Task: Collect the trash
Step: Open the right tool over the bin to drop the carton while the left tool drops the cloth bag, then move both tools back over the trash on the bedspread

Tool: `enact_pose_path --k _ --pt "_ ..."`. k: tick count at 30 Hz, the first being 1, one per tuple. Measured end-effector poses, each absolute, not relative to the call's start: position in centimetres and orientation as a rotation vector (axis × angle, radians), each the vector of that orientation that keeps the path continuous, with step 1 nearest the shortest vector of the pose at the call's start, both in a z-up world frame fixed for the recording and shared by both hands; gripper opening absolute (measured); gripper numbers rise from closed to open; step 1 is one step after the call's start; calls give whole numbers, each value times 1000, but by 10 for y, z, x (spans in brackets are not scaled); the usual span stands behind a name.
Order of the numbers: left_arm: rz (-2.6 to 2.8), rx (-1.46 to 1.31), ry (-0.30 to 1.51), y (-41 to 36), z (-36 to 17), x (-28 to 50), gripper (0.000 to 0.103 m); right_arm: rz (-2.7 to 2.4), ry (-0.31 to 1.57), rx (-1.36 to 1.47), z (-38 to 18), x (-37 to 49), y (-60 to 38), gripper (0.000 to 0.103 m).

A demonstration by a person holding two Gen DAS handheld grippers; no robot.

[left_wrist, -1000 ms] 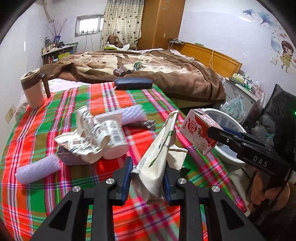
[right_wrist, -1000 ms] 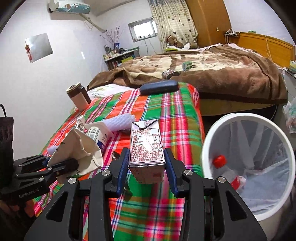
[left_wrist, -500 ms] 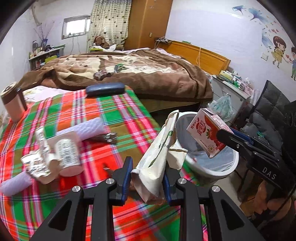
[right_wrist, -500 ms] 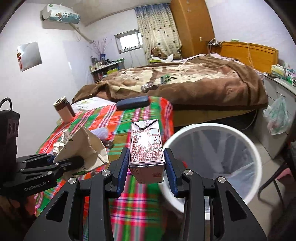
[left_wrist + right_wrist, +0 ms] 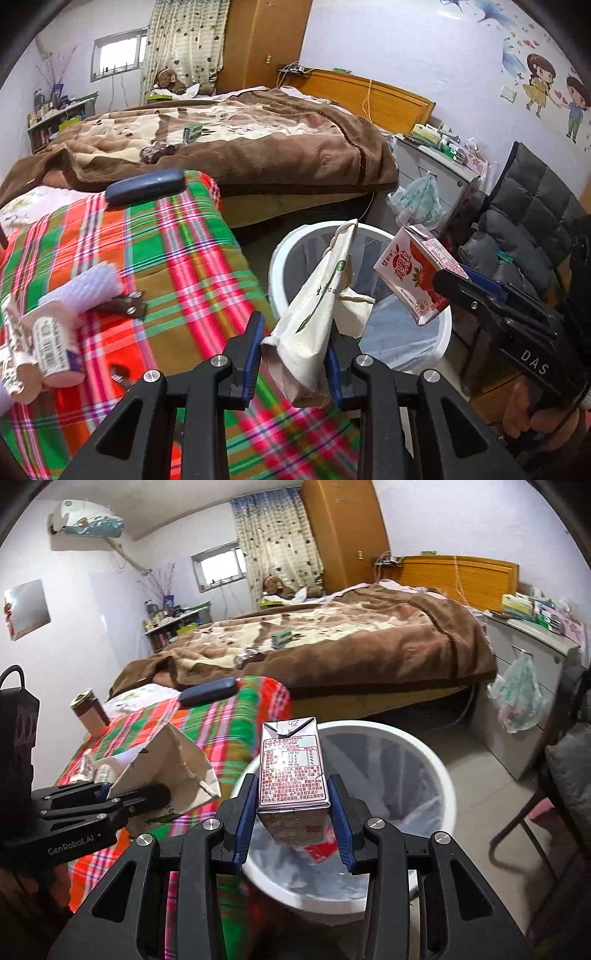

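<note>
Beside the plaid bed's (image 5: 177, 266) edge, a white bin (image 5: 439, 771) stands. The carton (image 5: 293, 771) is clamped in the right gripper (image 5: 293, 823), the paper bag (image 5: 314, 314) in the left gripper (image 5: 293, 354). Both should be centred over the rim before release.

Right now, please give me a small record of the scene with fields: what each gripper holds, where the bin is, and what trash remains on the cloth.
left gripper: shut on paper bag
right gripper: shut on milk carton
bin: white, on the floor beside the plaid cloth, below both held items
bin contents: clear liner, some trash at the bottom
trash left on cloth: crumpled wrappers, small dark wrapper
also on cloth: foam roll, dark case
</note>
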State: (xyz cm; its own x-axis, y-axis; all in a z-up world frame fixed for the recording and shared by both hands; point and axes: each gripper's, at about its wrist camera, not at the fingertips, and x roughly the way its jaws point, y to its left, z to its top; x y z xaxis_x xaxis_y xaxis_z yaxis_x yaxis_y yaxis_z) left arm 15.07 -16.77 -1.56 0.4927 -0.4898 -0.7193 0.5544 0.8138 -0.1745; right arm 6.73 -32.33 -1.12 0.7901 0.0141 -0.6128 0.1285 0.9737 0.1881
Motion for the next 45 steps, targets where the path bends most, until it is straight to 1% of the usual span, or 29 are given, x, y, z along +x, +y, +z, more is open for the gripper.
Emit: enact_pose_path --k 14,16,18,19,21,23,24,35,45 --pt "-663 125 921 -221 -46 164 32 -166 748 216 -34 69 -354 39" --pt "-654 129 922 -223 -48 165 38 -185 760 212 -36 71 -358 39" --pt "-648 126 922 -223 -49 165 56 -192 771 215 -38 71 -360 39" --pt "-651 122 921 -222 -49 165 57 -194 773 224 -39 71 -362 40" --pt "-659 118 913 -221 -47 164 57 -189 777 235 -40 71 -363 43" --pt "-651 123 909 -220 -45 164 58 -183 777 237 -39 70 -361 56" --pt "-653 123 906 -220 -44 163 58 -183 776 235 -39 70 -361 57" --pt "-631 116 843 -200 -24 146 60 -189 748 232 -30 62 -353 57" --pt "-580 83 819 -165 -12 130 60 -155 718 208 -20 57 -333 57"
